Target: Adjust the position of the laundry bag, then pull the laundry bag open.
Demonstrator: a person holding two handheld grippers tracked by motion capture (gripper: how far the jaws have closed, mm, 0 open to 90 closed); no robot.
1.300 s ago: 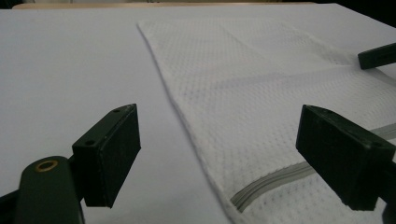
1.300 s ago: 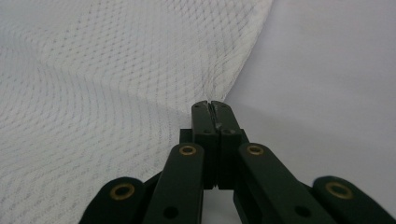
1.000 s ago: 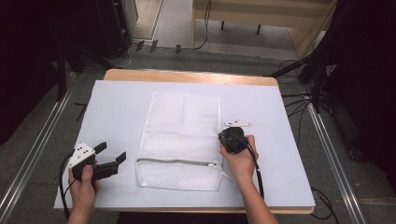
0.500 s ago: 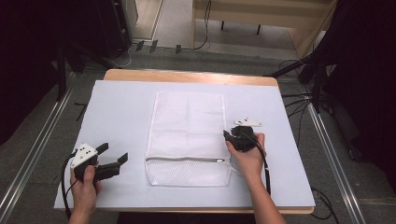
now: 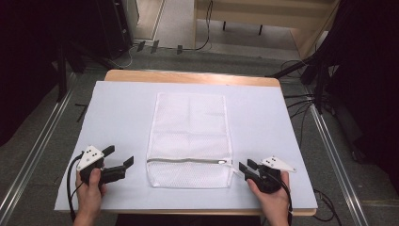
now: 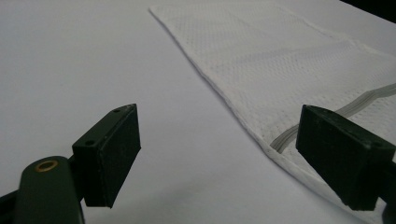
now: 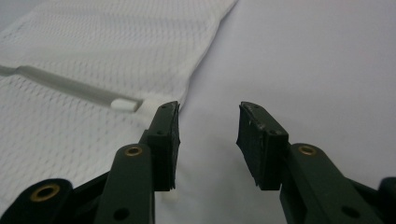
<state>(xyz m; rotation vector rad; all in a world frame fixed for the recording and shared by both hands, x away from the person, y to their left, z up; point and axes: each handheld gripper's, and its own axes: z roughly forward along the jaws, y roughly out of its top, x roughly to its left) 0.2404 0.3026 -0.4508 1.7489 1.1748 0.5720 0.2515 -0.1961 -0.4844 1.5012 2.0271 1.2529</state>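
Mesh bag (image 5: pixel 190 140) lies flat at the middle of the white table cover (image 5: pixel 282 117), zipper (image 5: pixel 183 160) across its near end. Nearest me, my left gripper (image 5: pixel 118 162) rests beside the bag's left edge — jaws spread wide, holding nothing. My right gripper (image 5: pixel 244 167) sits just off the bag's near right corner, jaws parted, empty too — its left jaw close by the zipper's white end (image 7: pixel 126 103). Farther off, the bag's closed end reaches toward the table's wooden edge (image 5: pixel 188 76).

One mesh bag (image 5: pixel 189 139), one table (image 5: pixel 122 103), two tools: left tool (image 5: pixel 121 161), right tool (image 5: pixel 244 168).
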